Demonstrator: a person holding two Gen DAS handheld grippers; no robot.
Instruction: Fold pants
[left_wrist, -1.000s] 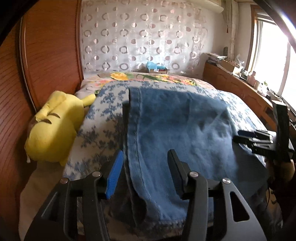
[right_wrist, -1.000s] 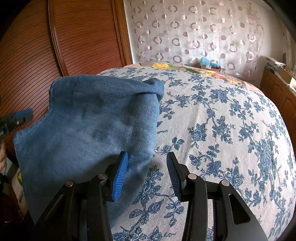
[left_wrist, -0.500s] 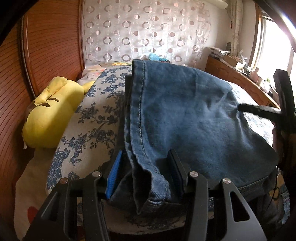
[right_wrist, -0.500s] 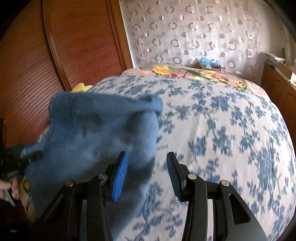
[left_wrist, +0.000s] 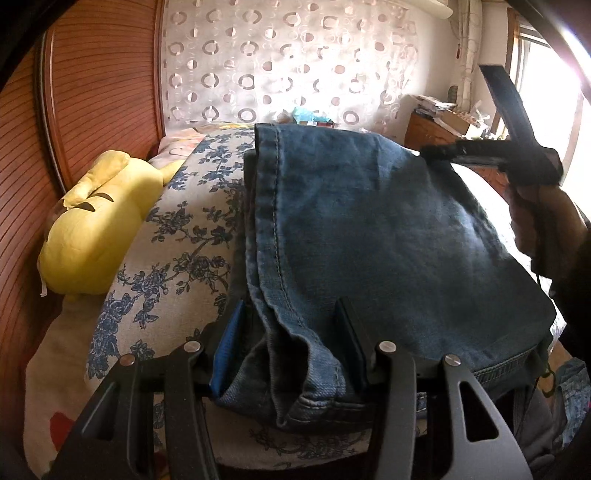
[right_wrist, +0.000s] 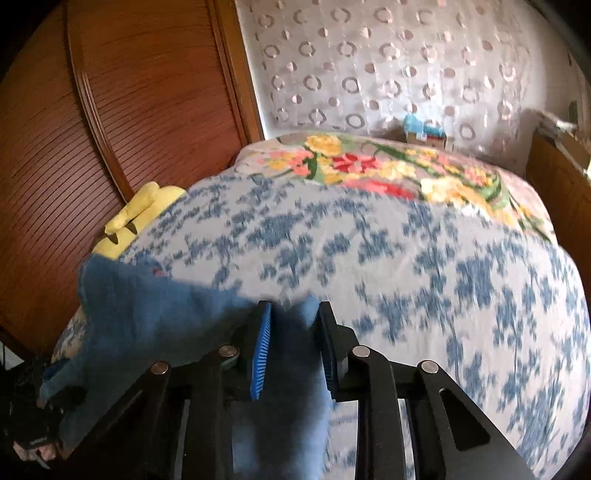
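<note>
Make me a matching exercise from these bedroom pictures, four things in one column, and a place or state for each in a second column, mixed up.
Things:
1. jeans
2. yellow plush toy
3. left gripper
4. bright flowered blanket

Places or states:
A. at the far end of the bed
B. closed on a bunched denim hem
C. beside the wooden panel
D. gripped at two edges

Pairs: 1-D, 2-C, 3-B, 4-A

Left gripper (left_wrist: 288, 341) sat low at the near hem of the pants (left_wrist: 369, 229), fingers part-closed with denim bunched between them. Right gripper (right_wrist: 293, 345) pinched the far corner of the pants, its holding hand (left_wrist: 543, 221) raised beside the cloth.
</note>
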